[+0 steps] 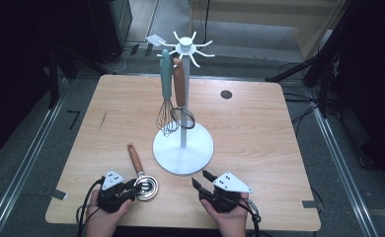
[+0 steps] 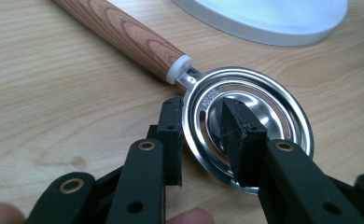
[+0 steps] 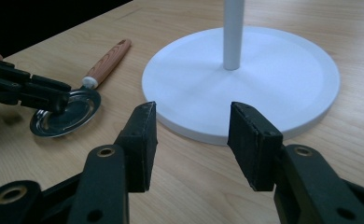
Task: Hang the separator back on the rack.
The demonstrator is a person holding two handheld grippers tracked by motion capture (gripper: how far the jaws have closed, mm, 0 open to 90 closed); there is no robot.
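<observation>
High view: one pale wooden table [image 1: 259, 133] is seen, and on it one white utensil stand [image 1: 183, 148] with a round base, an upright post and a ring of hooks at the top. Two utensils are hung from the hooks: one whisk [image 1: 167, 98] with a teal handle and one utensil with a wooden handle [image 1: 179, 84] and a ring-shaped head. A third utensil, a slotted steel spoon [image 1: 143, 180] with a wood-grain handle, is laid flat on the table just left of the stand's base, its bowl toward the near edge.

Two grippers are counted, each held in one hand. The left gripper [image 1: 131, 190] is placed at the spoon's bowl. From the left gripper view, the bowl's rim is straddled by the narrow jaws, one pad [image 2: 171, 140] outside the rim and one inside the bowl; whether the rim is pinched cannot be told. Small stamped writing is seen on the steel [image 2: 210, 97], too small to be read.

The right gripper [image 1: 200, 180] is held near the stand's base, its jaws parted about halfway with nothing between them.
</observation>
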